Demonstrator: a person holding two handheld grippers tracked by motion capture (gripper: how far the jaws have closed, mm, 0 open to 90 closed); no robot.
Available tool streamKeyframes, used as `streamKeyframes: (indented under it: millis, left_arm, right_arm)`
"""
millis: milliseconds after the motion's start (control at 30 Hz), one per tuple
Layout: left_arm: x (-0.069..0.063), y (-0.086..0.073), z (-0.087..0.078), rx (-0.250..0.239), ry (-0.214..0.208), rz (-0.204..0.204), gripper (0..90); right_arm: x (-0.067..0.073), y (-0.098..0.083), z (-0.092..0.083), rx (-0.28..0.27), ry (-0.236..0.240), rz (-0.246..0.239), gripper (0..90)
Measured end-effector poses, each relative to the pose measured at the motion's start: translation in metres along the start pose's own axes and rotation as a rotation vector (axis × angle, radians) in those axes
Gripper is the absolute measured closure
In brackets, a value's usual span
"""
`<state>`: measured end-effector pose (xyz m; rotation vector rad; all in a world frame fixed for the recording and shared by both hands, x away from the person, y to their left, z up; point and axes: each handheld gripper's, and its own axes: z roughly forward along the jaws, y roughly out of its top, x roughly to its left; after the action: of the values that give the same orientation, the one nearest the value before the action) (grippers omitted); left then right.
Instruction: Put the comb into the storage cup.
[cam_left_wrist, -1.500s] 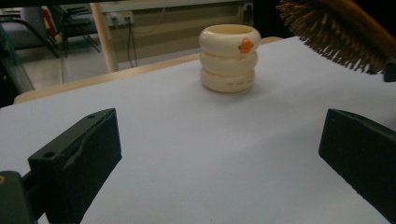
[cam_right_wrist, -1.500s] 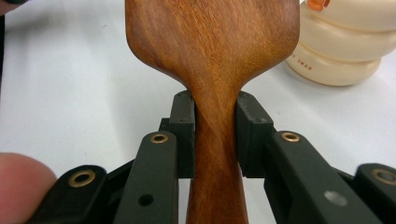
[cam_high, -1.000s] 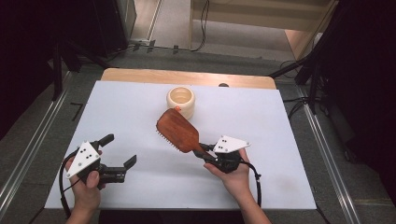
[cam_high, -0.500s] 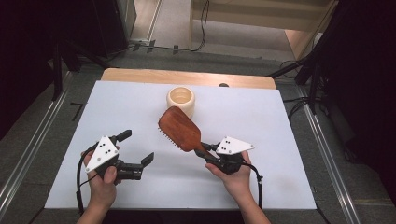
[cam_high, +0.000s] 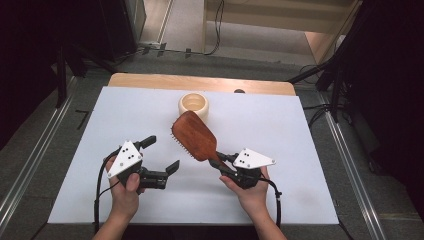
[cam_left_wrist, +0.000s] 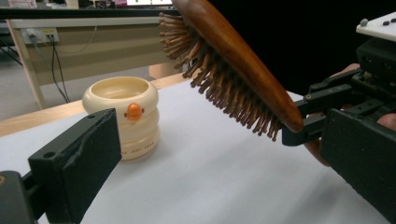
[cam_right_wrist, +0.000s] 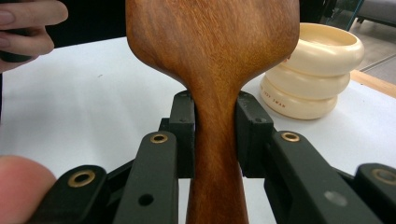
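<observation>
- One white tabletop (cam_high: 300, 130) carries everything; a wooden strip runs along its far edge, grey floor beyond.
- Wooden paddle hairbrush (cam_high: 194, 135): held up off the tabletop near the centre, head pointing away from the person and toward the left, smooth back up, bristles facing down. In the left gripper view the hairbrush (cam_left_wrist: 233, 60) slopes down from upper left to the right, bristles angled toward the tabletop, not touching it. In the right gripper view the hairbrush (cam_right_wrist: 212, 51) shows its bare wood back.
- Right gripper (cam_high: 225, 162): clenched on the hairbrush at the neck where the handle meets the head. Right gripper view shows both jaws of the right gripper (cam_right_wrist: 215, 135) pressed against either side of the handle. Right hand (cam_high: 250, 192) holds it from below.
- Left gripper (cam_high: 160, 155): released, jaws spread wide, nothing between them, on the near left of the tabletop, apart from the hairbrush. In its own view the left gripper (cam_left_wrist: 215, 154) frames the hairbrush and cup across the gap. Left hand (cam_high: 125, 187) wraps the body.
- Cream ribbed cup (cam_high: 193, 104): upright on the tabletop, far centre, just beyond the hairbrush head. The cup (cam_left_wrist: 123, 116) has a small orange knob on its side and faint lettering low down; the cup (cam_right_wrist: 310, 70) sits right of the hairbrush in the right gripper view.
</observation>
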<state>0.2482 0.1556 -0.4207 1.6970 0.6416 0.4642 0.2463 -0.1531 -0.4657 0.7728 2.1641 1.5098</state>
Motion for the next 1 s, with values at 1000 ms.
streamKeyframes:
  millis: [1000]
  left_arm:
    - [-0.016, 0.016, 0.046, 0.002, -0.055, -0.151, 0.4]
  right_arm:
    - [0.014, 0.002, 0.002, -0.057, 0.013, 0.0, 69.5]
